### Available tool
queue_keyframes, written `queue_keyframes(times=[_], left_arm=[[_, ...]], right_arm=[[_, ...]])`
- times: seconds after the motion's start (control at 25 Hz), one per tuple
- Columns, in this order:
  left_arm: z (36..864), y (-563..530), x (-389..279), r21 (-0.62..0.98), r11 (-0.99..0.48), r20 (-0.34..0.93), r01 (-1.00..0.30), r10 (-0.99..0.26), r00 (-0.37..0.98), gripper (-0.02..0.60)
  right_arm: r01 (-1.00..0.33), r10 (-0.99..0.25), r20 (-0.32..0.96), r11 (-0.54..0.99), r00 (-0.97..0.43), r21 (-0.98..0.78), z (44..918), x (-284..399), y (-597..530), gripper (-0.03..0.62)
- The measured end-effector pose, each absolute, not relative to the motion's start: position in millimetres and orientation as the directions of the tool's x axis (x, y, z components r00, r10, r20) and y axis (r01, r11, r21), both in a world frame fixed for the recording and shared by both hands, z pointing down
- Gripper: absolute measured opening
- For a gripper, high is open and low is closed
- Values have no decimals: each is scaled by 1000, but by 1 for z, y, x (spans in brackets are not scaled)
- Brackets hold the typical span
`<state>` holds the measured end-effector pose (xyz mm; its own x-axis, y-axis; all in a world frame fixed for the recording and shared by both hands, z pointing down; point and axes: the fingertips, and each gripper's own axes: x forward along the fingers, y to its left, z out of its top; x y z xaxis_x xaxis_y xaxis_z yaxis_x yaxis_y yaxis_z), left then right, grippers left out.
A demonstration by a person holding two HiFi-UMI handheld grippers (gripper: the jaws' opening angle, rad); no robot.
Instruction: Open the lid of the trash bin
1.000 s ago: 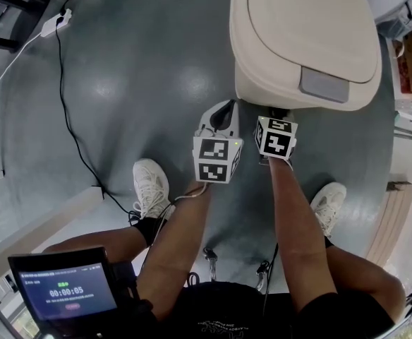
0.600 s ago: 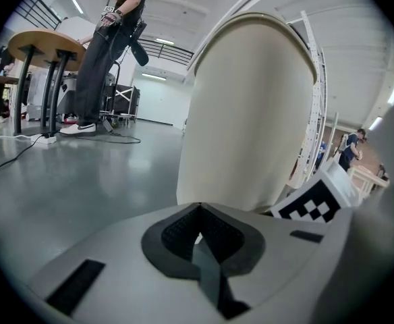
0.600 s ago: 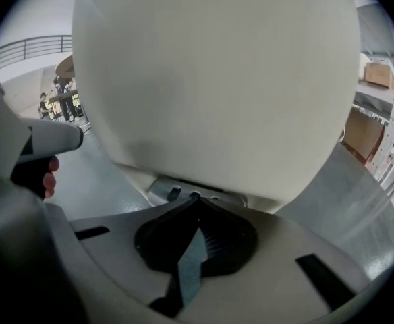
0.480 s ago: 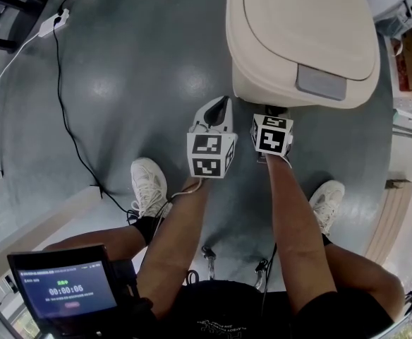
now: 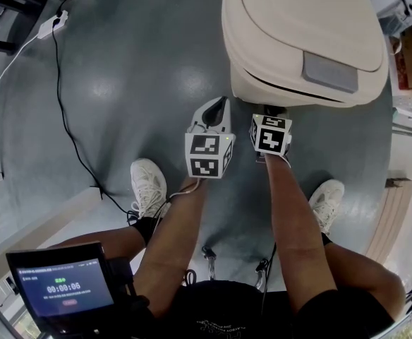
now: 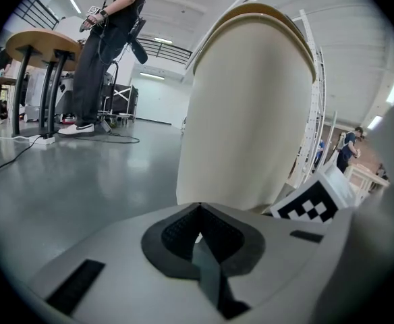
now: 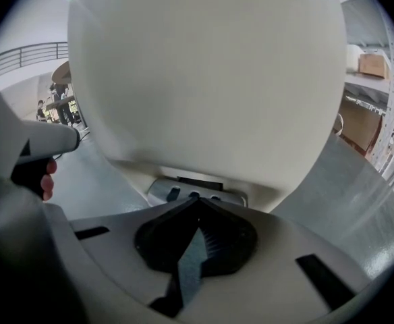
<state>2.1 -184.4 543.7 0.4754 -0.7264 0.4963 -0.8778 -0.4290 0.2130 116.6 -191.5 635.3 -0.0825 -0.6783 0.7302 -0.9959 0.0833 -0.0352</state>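
Observation:
A tall beige trash bin [image 5: 262,83] stands on the floor in front of me. Its lid [image 5: 305,20] has a grey grip [image 5: 329,73] at the front and is raised a little, with a dark gap under its front edge. My right gripper [image 5: 276,113] is shut, low at the bin's foot. In the right gripper view its tips [image 7: 198,201] meet at the grey foot pedal [image 7: 195,189] below the bin's body [image 7: 204,73]. My left gripper [image 5: 221,106] is shut and holds nothing, just left of the bin [image 6: 251,113] and apart from it [image 6: 198,209].
Grey polished floor [image 5: 135,76] surrounds the bin. A black cable [image 5: 68,119] and a white cable run across it at the left. My two shoes [image 5: 149,186] stand behind the grippers. Shelving [image 5: 410,55] lies to the right. A person [image 6: 106,52] stands by a round table far off.
The lid's front edge has lifted and a dark gap has opened under it. Both grippers have shifted slightly toward the bin's foot.

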Motion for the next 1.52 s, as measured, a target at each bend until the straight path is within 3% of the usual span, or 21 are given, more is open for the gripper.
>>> queue_keyframes(times=[1.52], left_arm=[[549, -176, -7, 239, -388, 524, -890, -720, 455, -3]], right_arm=[[-995, -619, 780, 94, -94, -46, 647, 119, -192, 3]])
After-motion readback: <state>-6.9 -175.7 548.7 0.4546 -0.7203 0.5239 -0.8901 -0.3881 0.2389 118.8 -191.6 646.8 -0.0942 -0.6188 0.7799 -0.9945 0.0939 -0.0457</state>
